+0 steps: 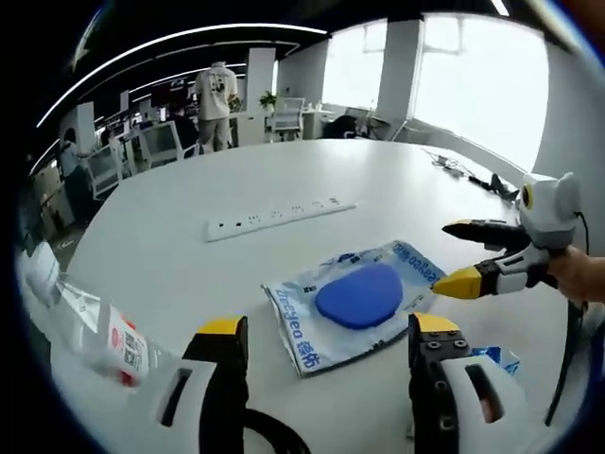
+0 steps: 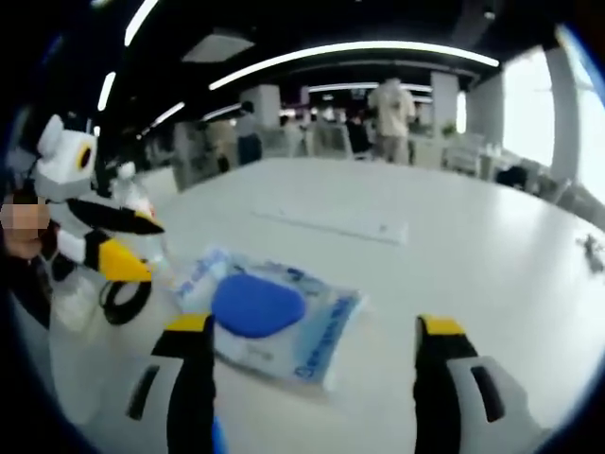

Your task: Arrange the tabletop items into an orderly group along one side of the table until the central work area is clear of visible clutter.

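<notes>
Both tongs (image 1: 321, 345) (image 2: 317, 345) agape, level above blue packet (image 1: 359, 295).

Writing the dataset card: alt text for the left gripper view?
A clear packet with a blue oval pad lies on a white table, just ahead of the open left tongs. The right tongs reach in from the right, open, beside the packet; a white power strip lies farther back.

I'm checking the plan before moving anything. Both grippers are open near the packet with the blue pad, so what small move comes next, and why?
Probably ease the right gripper forward and close on the packet's near edge. Its open yellow tips already hover beside that edge, and the packet lies flat mid-table, where the clutter should go. The left gripper sits open just short of it.
</notes>
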`<state>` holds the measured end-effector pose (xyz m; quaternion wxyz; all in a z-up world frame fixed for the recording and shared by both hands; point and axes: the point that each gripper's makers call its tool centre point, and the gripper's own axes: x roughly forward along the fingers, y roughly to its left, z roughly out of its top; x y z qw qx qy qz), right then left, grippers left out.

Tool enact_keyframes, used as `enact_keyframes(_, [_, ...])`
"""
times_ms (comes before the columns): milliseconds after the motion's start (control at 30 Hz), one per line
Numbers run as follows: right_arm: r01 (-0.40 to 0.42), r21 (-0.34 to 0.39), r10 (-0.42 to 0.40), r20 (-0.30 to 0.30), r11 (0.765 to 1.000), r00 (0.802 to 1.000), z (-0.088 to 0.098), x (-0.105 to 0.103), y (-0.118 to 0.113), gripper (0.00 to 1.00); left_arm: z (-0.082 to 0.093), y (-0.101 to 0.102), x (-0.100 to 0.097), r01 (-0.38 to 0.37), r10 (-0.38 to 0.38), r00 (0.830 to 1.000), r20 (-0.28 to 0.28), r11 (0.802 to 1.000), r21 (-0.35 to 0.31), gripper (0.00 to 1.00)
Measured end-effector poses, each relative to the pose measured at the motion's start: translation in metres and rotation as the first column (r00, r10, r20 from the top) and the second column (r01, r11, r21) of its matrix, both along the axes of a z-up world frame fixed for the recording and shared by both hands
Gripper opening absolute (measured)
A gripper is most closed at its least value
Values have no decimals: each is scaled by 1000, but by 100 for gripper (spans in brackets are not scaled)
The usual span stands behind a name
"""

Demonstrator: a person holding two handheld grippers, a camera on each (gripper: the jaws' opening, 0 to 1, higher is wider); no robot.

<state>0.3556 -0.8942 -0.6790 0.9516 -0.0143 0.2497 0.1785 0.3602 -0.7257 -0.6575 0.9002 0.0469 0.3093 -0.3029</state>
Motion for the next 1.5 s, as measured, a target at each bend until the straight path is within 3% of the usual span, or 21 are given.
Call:
enact_keyframes(833, [-46,23,45,57,999,997,47,-34,29,87,43,41,-35,-53,56,997,50,997,-53,71])
enact_keyframes(1500, [-61,29,58,74,998,996,63,-65,49,85,59,78,-67,-83,87,994,66,995,-51,71])
